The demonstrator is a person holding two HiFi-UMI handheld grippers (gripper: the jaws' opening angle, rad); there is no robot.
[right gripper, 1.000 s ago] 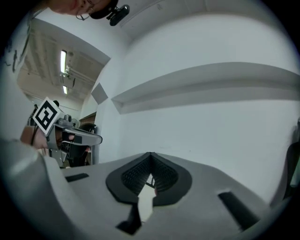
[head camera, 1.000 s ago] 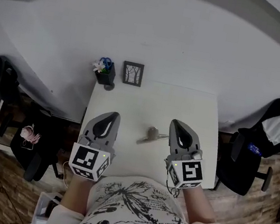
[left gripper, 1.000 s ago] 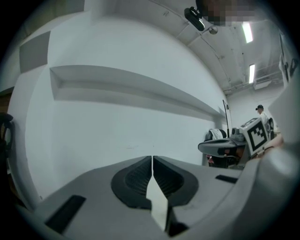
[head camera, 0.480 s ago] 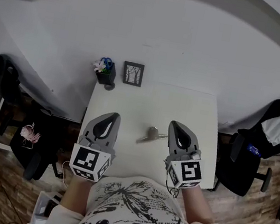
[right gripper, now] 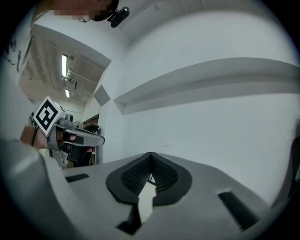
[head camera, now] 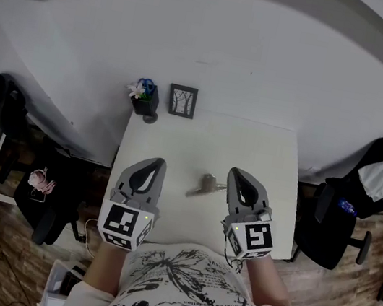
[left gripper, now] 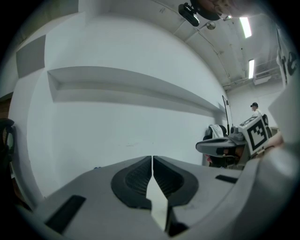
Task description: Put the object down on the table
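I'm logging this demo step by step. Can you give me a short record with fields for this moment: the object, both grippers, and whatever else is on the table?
Object: small grey metal item with a thin handle, lying on the white table between the grippers
Left hand-held gripper: jaws together, nothing between them
Right hand-held gripper: jaws together, nothing seen between them; its tip is near the handle's end
Far table edge: dark pot with flowers, beside a dark-framed picture
Task status: the object appears set down, held by neither gripper
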